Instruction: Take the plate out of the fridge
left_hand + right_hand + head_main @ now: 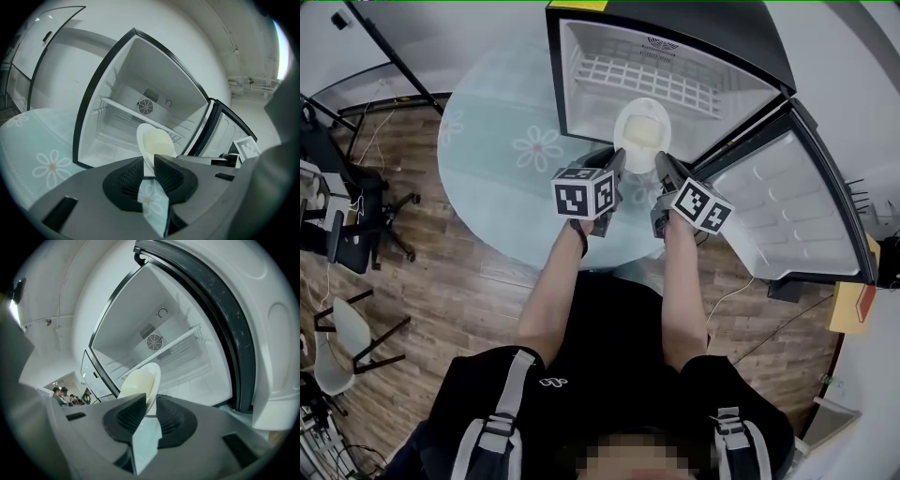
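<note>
Plate [642, 131] is upper centre in head view, at the fridge [581, 56] mouth above the table [497, 141]. L gripper [617, 157] & R gripper [662, 161] fingers are clamped on opposite rim edges, prob. to keep it level.

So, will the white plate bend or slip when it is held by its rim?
Probably stiff: the plate shows no sag with the left gripper and right gripper clamped on its rim. Its surface looks smooth, so it may slip if tilted.
</note>
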